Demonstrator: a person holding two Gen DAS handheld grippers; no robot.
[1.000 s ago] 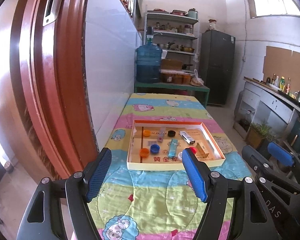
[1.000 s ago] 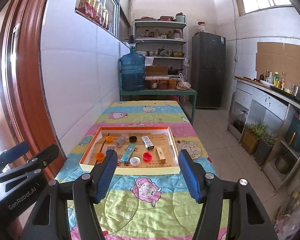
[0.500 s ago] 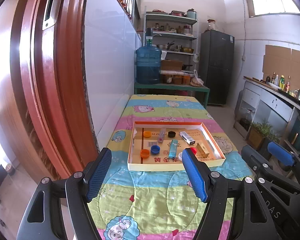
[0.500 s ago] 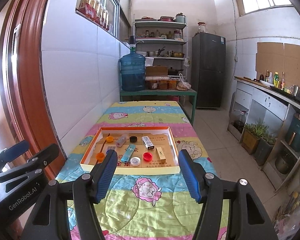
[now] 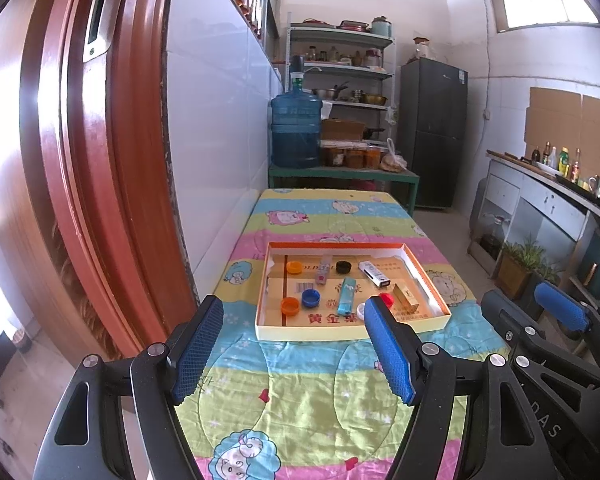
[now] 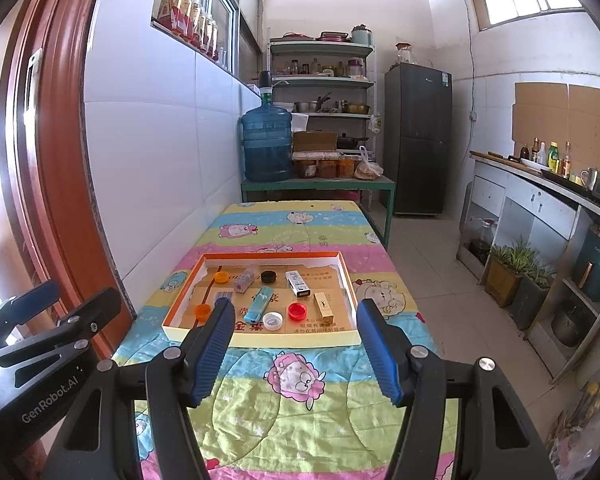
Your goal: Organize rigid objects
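Behind the left claw [image 5: 294,344], white cap [image 5: 360,311] half hidden in tray [image 5: 340,330], both claws apart, empty.

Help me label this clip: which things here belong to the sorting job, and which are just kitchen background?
Job: shallow box, bottle caps such as the red cap, blue lighter, white lighter, gold carton.
Background: water jug, fridge, shelf rack, potted plants.

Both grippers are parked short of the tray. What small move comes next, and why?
Probably ease the right gripper, jaws open and empty, forward over the tray's near wall toward the red cap; that cap lies loose nearest it, with space around it.
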